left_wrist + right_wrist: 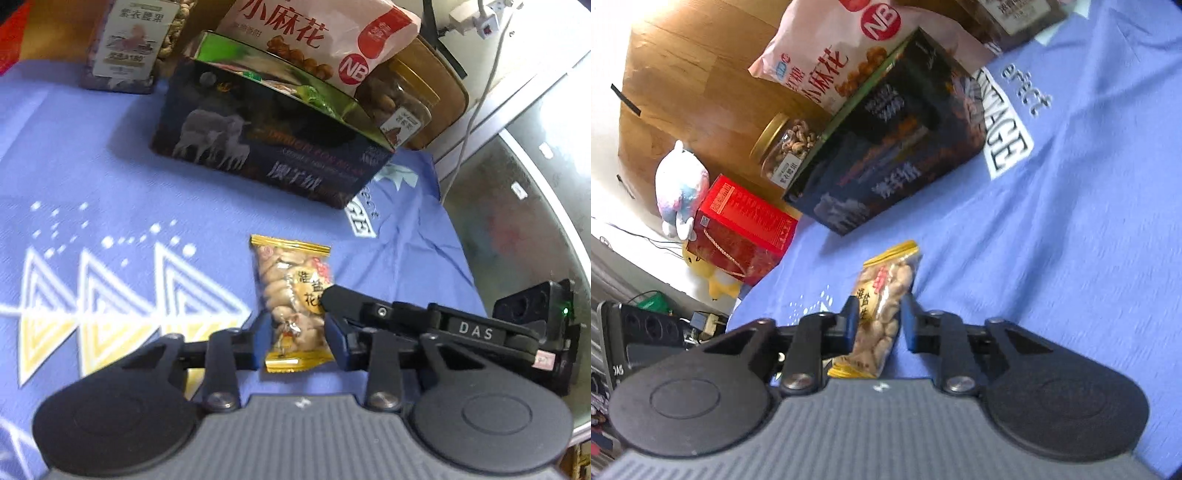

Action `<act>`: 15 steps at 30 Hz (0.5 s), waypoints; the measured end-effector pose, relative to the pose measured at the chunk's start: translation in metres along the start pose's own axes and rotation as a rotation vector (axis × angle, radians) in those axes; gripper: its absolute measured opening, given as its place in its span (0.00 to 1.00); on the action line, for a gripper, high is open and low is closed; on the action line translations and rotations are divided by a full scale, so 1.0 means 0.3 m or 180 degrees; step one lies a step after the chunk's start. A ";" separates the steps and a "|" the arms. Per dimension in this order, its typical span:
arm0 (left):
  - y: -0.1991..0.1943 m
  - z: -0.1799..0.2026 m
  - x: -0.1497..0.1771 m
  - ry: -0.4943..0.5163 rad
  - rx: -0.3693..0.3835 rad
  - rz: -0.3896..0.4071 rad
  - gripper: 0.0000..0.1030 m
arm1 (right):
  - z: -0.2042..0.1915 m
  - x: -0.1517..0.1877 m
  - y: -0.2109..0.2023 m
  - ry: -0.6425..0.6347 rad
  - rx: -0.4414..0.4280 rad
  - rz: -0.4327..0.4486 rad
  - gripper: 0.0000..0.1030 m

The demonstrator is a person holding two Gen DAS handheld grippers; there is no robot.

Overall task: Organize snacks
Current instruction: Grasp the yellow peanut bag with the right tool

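A small clear peanut packet (293,295) with gold ends sits between the fingers of my left gripper (295,341), which is shut on its lower half just above the blue cloth. My right gripper (877,325) is shut on a matching peanut packet (886,299); its black finger and body (443,325) reach in from the right in the left wrist view and touch the packet there. Whether both grip one packet I cannot tell. Behind stands an open dark box (266,147) printed with sheep, also in the right wrist view (905,147).
A pink snack bag (317,33) leans in the box. A gold-lidded nut jar (786,147) lies beside it, another labelled jar (122,48) stands at back left. A red box (742,229) and plush toys (679,184) lie beyond the cloth's edge (764,280). A glass tabletop (517,221) lies to the right.
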State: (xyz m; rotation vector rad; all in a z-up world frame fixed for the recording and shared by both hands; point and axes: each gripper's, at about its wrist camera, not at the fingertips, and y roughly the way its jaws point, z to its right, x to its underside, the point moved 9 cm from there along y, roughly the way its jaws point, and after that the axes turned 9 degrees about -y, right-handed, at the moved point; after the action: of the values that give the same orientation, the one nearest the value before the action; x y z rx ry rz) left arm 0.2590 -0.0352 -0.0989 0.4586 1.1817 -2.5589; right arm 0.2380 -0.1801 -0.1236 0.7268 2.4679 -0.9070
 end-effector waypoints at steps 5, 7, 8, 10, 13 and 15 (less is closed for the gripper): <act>-0.081 0.006 0.104 0.0214 -0.0117 0.0025 0.30 | -0.067 0.105 -0.062 -0.0032 -0.0057 -0.0079 0.21; -0.118 0.004 0.153 0.0294 -0.0124 -0.0008 0.30 | -0.099 0.149 -0.094 -0.0054 -0.0060 -0.0079 0.21; -0.134 0.000 0.175 0.0343 -0.0155 -0.0020 0.29 | -0.118 0.176 -0.112 -0.0062 -0.0067 -0.0103 0.21; -0.169 -0.015 0.217 0.0457 -0.0188 -0.0050 0.31 | -0.150 0.243 -0.139 -0.0066 -0.0116 -0.0175 0.21; -0.225 -0.052 0.251 0.0516 -0.0153 -0.0105 0.34 | -0.221 0.346 -0.159 -0.0199 -0.0232 -0.0309 0.21; -0.267 -0.091 0.242 0.0436 -0.0231 -0.0039 0.37 | -0.251 0.371 -0.179 -0.0312 -0.0271 -0.0328 0.22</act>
State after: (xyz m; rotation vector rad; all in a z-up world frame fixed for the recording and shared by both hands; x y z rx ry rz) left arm 0.1667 0.0271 -0.0901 0.6199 1.3229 -2.5193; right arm 0.1046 -0.1272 -0.1048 0.5186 2.4589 -0.8473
